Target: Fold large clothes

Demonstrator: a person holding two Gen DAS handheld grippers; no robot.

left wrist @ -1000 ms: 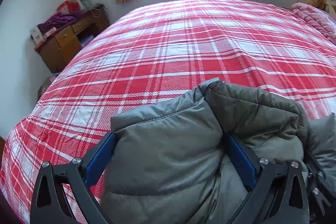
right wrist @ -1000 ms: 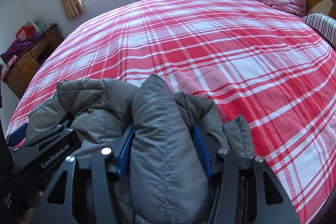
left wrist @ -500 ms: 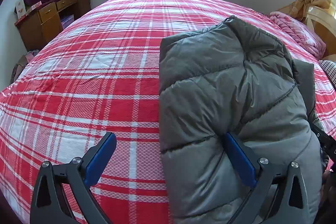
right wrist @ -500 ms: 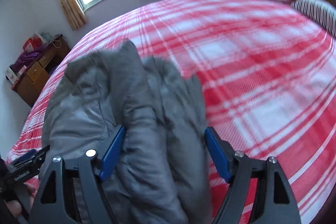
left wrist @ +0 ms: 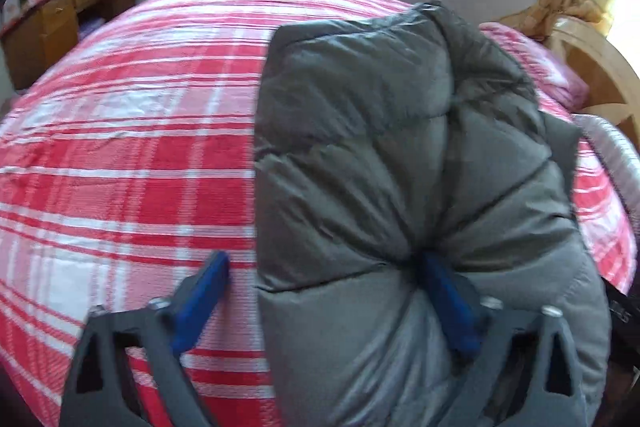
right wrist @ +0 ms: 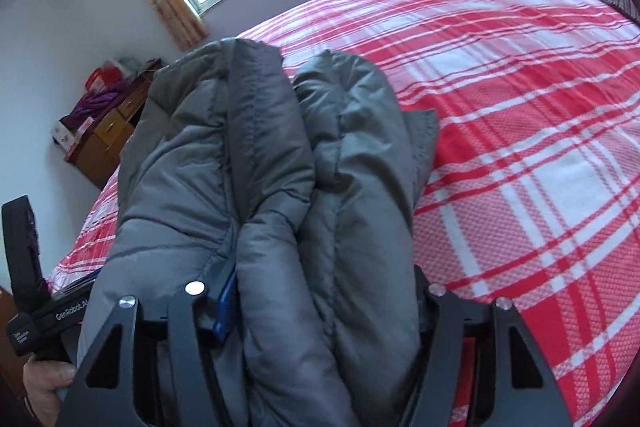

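Since 1.0 s ago, left gripper [left wrist: 324,301] has released; jaws apart. Right gripper [right wrist: 320,291] clamps bunched grey quilted jacket [right wrist: 280,167].

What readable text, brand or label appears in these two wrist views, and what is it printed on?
"GenRobot.AI": white print on the black body of the left tool, seen in the right wrist view; the last letters are partly covered by the grey padded jacket.
Small white label on the same tool's black end block: too small to read.
Red packages on the wooden dresser: no legible print.
Left wrist view: no text.
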